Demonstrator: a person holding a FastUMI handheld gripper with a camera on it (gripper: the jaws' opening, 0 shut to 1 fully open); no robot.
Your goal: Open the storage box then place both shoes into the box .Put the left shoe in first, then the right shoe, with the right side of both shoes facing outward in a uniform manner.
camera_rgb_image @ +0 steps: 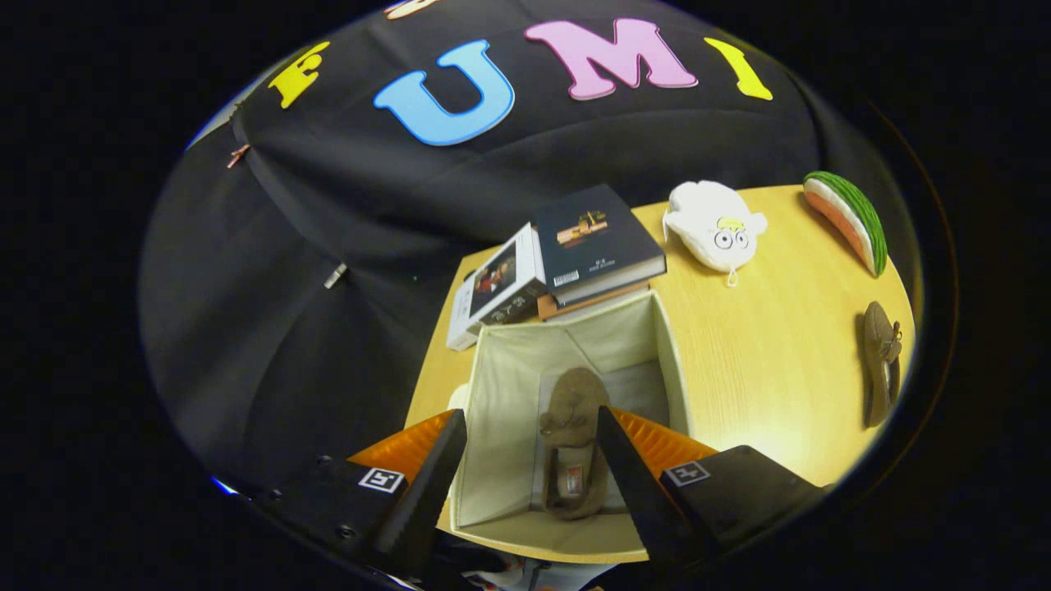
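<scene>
The cream fabric storage box (pixel 501 394) stands open on the wooden table (pixel 772 353), right below my gripper (pixel 532 431). One brown shoe (pixel 572 439) lies on the box's floor, toe pointing away from me, seen between my fingers. My fingers (pixel 435 468) are spread wide above the box and hold nothing. The other brown shoe (pixel 881 361) lies on its side on the table, far to the right of the box near the table's edge.
Beyond the box sits a stack of books (pixel 566 254). A white plush toy (pixel 714 226) and a watermelon-slice toy (pixel 850 217) lie at the back right of the table. Bare tabletop stretches between the box and the outer shoe.
</scene>
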